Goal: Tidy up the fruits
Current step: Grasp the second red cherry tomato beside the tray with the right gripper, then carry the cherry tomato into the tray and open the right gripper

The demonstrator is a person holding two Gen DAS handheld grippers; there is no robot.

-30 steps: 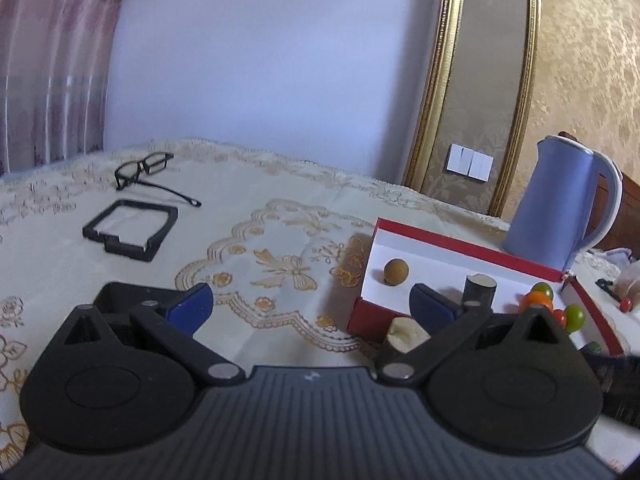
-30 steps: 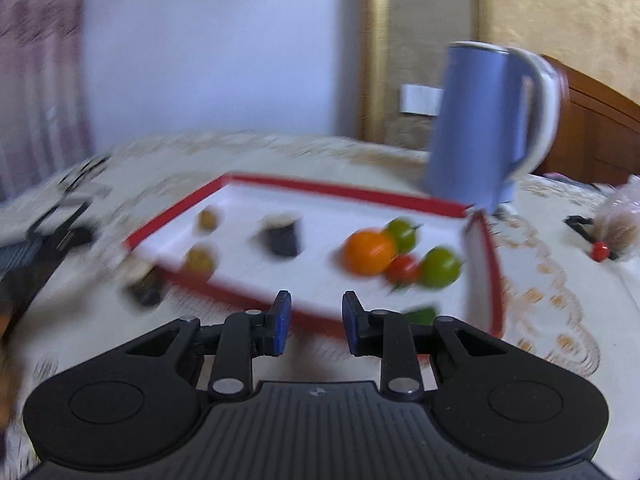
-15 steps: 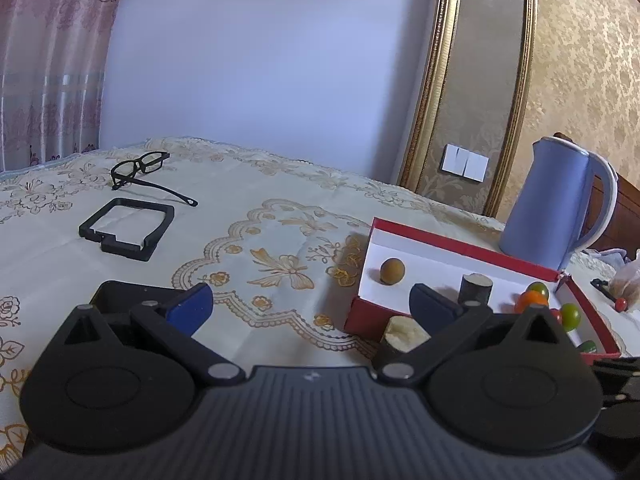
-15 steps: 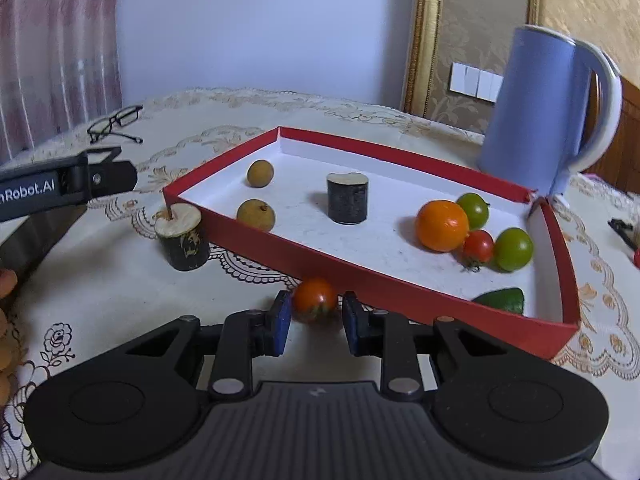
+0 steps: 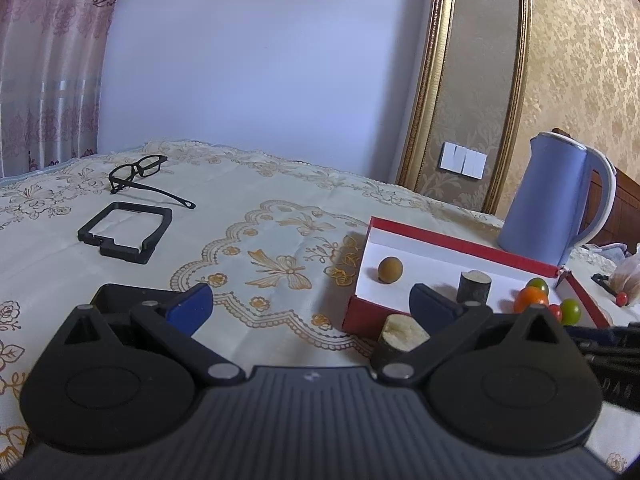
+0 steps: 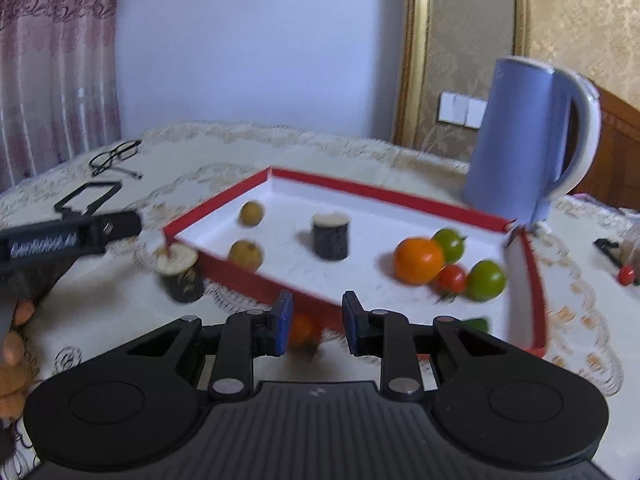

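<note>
The right tool point(image 6: 314, 322) has its blue pads a little apart, and a small orange-red tomato point(image 6: 301, 330) sits between them on the worktop point(image 6: 120, 320), just outside the near wall of the red tray point(image 6: 256, 276); blur hides whether the pads touch it. The left tool point(image 5: 308, 306) is spread wide and holds nothing. A dark cut stump piece point(image 6: 181, 272) stands beside the tray's near corner. Inside the tray lie two brown longans point(image 6: 246, 254), another dark cylinder point(image 6: 330, 236), an orange point(image 6: 418, 260), a red tomato point(image 6: 451, 279) and two green tomatoes point(image 6: 486, 280). Behind it stands a blue kettle point(image 6: 516, 140); far left lie eyeglasses point(image 5: 138, 170) and a black frame point(image 5: 126, 232).
</note>
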